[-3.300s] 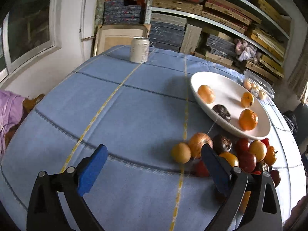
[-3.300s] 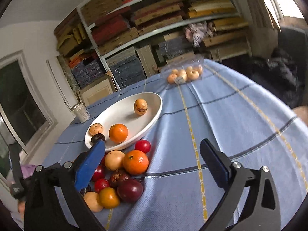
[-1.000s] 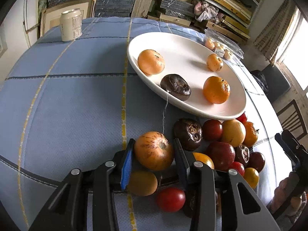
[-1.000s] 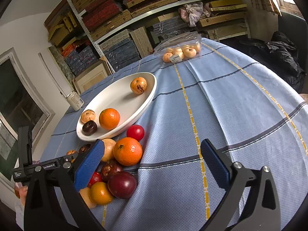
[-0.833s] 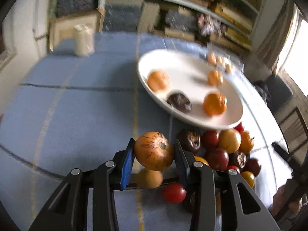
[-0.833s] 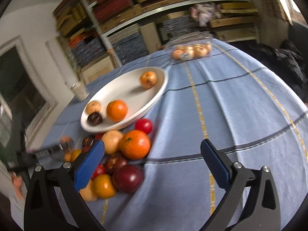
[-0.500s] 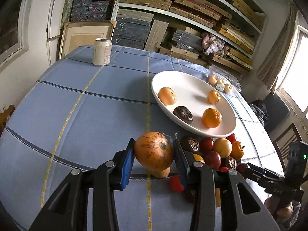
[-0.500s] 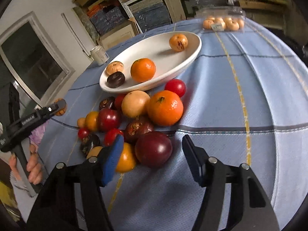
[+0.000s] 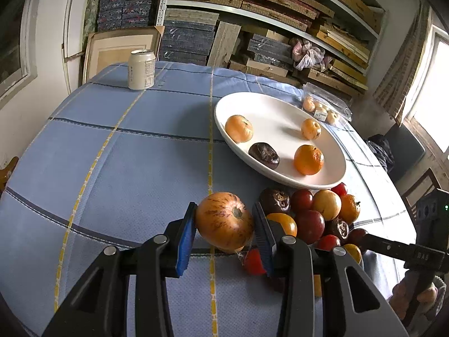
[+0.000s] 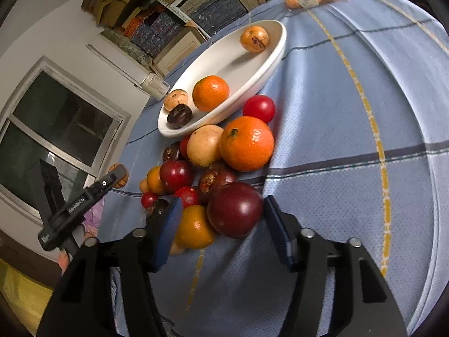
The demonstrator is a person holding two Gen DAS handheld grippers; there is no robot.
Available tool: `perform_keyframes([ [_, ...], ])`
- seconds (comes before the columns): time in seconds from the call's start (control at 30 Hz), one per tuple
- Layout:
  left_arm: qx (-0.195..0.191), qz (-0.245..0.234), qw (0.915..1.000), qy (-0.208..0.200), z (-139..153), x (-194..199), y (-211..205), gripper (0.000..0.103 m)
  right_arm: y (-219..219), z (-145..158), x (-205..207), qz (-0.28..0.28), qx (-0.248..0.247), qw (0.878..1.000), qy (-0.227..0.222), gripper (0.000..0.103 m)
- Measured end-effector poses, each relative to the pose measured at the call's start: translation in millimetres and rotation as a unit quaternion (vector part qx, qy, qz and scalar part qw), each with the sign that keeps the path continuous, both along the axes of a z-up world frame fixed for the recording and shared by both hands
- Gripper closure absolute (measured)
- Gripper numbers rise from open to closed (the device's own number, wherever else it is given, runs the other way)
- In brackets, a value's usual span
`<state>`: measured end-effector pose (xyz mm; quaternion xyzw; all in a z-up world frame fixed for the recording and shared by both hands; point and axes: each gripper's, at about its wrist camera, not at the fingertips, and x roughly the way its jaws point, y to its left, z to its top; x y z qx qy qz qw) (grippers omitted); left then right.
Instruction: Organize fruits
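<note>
Left wrist view alone showing can [image 9: 141, 69] upper left, left gripper [image 9: 225, 230] clamping striped fruit [image 9: 224, 220], right gripper [image 10: 221, 226] closing around plum [image 10: 235, 209], pads not yet touching.

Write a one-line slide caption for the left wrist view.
Left gripper clamps a streaked orange fruit above the blue tablecloth, facing the white dish holding four fruits.

- The left gripper [image 10: 119, 175], seen from the right wrist camera, has small white letters on its black side. They look like "GenRobot AI", but they are tiny and hard to read.
- The can [image 9: 141, 69] has small print on it, too small to read.
- The bag of small fruits [image 9: 322, 109] has a white sticker, too blurry to read.
</note>
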<state>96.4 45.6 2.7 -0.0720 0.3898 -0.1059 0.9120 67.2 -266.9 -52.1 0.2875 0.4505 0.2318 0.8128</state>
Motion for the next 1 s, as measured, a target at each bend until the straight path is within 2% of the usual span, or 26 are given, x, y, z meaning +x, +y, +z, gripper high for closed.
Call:
perform_keyframes([
  [0.07,0.001,0.0,1.0,0.001,-1,1,0,0.063,-6,-3,0,-0.008,0.009,1.0,0.008,0.064],
  [0.13,0.002,-0.001,1.0,0.002,-2,1,0,0.063,-7,-3,0,-0.008,0.011,1.0,0.009,0.064],
  [0.27,0.007,-0.003,1.0,0.004,-3,2,-3,0.063,7,4,-4,0.004,-0.047,0.999,-0.014,0.063],
  [0.43,0.017,-0.002,0.9999,0.004,-6,2,-6,0.063,11,8,-10,0.001,-0.069,0.997,-0.03,0.065],
  [0.57,0.027,0.011,0.9995,-0.009,-3,1,-7,0.063,6,28,-21,-0.022,-0.067,0.995,-0.074,0.066],
  [0.67,0.043,0.028,0.9981,-0.032,9,4,-9,0.063,-1,59,-25,-0.05,-0.087,0.988,-0.121,0.066],
  [0.83,0.069,0.015,0.9961,-0.053,45,36,-34,0.063,10,132,7,-0.043,-0.118,0.974,-0.187,0.066],
  [0.9,0.075,0.013,0.9953,-0.061,56,56,-46,0.063,19,144,28,-0.039,-0.122,0.973,-0.191,0.066],
  [1.0,0.063,0.007,0.997,-0.045,56,95,-61,0.063,36,132,74,-0.029,-0.137,0.975,-0.169,0.066],
])
